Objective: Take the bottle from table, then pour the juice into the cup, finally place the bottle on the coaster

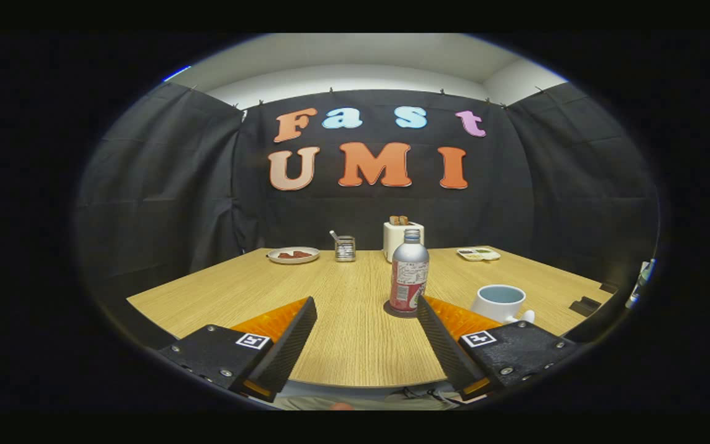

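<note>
Tool [367, 308] spread wide, gripping nothing, low over the table [355, 345]. Bottle [409, 271] upright on a dark coaster [392, 308], just ahead of the right finger's tip. Cup [499, 302] near, right of the bottle.

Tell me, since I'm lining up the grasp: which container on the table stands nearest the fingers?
The bottle, upright just ahead of the open gripper; the cup sits farther right, the glass jar far back.

Gripper [367, 307] open, bottle [408, 271] just ahead, cup [499, 302] beside
</note>
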The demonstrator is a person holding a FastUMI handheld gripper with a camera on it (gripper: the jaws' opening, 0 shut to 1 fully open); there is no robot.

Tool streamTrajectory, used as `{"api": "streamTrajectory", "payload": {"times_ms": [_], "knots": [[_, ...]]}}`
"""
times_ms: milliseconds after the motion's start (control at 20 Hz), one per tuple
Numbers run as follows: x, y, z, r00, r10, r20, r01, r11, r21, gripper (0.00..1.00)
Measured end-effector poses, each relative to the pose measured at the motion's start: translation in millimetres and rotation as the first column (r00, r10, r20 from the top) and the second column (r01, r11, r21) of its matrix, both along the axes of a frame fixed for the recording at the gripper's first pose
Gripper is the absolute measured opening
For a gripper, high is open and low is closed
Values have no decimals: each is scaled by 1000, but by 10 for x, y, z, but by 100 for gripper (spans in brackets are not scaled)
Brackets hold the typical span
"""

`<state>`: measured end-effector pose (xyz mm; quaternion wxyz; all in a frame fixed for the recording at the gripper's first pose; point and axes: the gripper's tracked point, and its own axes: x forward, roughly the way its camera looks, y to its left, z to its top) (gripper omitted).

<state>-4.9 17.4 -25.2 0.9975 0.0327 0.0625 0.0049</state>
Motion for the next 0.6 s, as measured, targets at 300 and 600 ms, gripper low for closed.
{"api": "streamTrajectory", "payload": {"times_ms": [300, 600], "knots": [[44, -4, 102, 1000, -12, 27, 11, 999, 49, 97], [133, 29, 109, 998, -43, 35, 43, 999, -4, 97]]}}
